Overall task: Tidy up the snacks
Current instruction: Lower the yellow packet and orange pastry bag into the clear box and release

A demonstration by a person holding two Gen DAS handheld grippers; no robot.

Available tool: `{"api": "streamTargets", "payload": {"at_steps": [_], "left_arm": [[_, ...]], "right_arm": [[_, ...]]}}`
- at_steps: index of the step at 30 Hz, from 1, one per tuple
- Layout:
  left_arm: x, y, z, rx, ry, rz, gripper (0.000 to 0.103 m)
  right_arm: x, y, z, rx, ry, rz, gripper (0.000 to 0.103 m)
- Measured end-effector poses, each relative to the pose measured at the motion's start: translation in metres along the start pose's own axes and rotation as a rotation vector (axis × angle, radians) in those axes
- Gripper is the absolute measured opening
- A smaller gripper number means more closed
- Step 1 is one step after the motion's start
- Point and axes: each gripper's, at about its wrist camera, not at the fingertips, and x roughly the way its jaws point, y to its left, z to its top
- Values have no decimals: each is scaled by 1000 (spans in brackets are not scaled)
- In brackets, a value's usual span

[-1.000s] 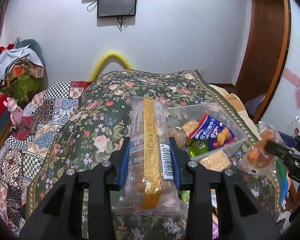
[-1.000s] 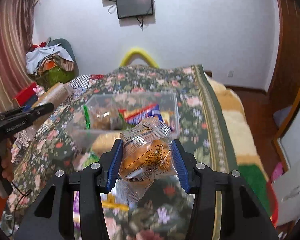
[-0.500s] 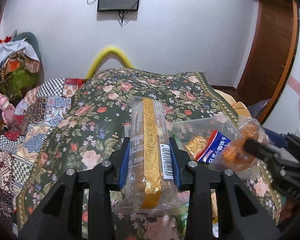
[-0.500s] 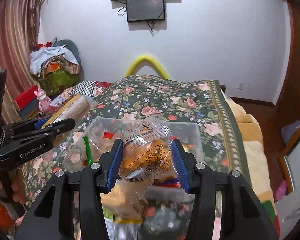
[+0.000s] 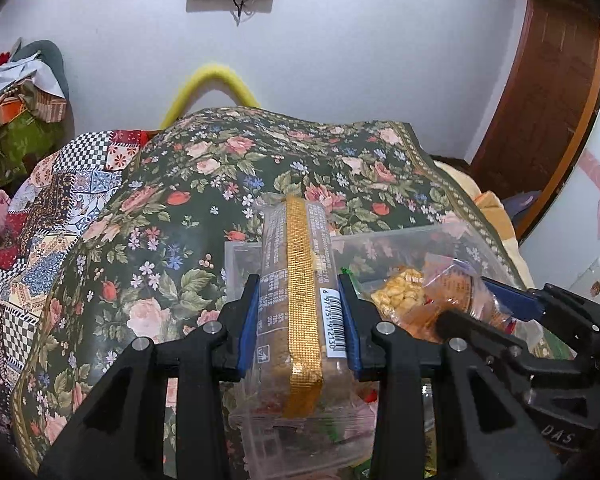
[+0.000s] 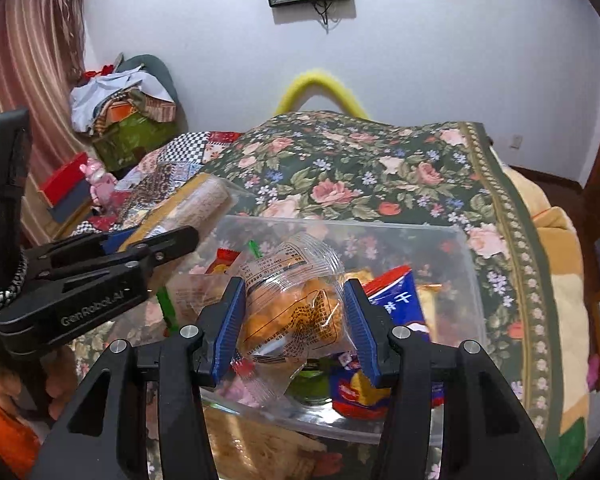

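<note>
A clear plastic bin (image 6: 470, 256) sits on the floral bedspread (image 6: 380, 168), below both grippers. Through its walls and open top the right wrist view shows a blue and red snack bag (image 6: 396, 304) at about 3 o'clock from the held packet, a green item (image 6: 168, 308) at 9 o'clock, a red-edged packet (image 6: 224, 260) at 10 o'clock, and something green low in the bin at 6 o'clock, partly hidden. A pale wrapped snack (image 6: 256, 444) lies against the bin's near wall, and whether it is inside or outside cannot be told.

The left gripper (image 5: 298, 320) is clamped on a long biscuit pack (image 5: 298, 292) with a gold strip and a barcode. Its blue pads (image 5: 249, 320) press both long sides near the pack's lower half, and the pack points toward 12 o'clock over the bin's left end.

The right gripper (image 6: 292, 320) is clamped on a clear packet of orange snacks (image 6: 296, 312). The packet bulges between the pads (image 6: 230, 320), its crimped ends sticking out at 12 and 6 o'clock, and it hangs above the bin's middle. In the left wrist view this packet (image 5: 452, 292) sits at 3 o'clock of the biscuit pack, near it but apart.
</note>
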Motion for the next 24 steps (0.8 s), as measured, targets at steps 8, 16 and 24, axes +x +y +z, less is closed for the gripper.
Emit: {"api": "streamTargets", "payload": {"at_steps": [8, 16, 24], "left_arm": [[0, 2, -3, -12, 23, 3, 38], [-37, 0, -3, 16, -20, 4, 46], [-88, -7, -13, 59, -81, 6, 54]], "right_arm": [[9, 2, -3, -11, 54, 10, 52], [-3, 0, -6, -32, 62, -80, 63], [-44, 9, -12, -60, -2, -94, 68]]}}
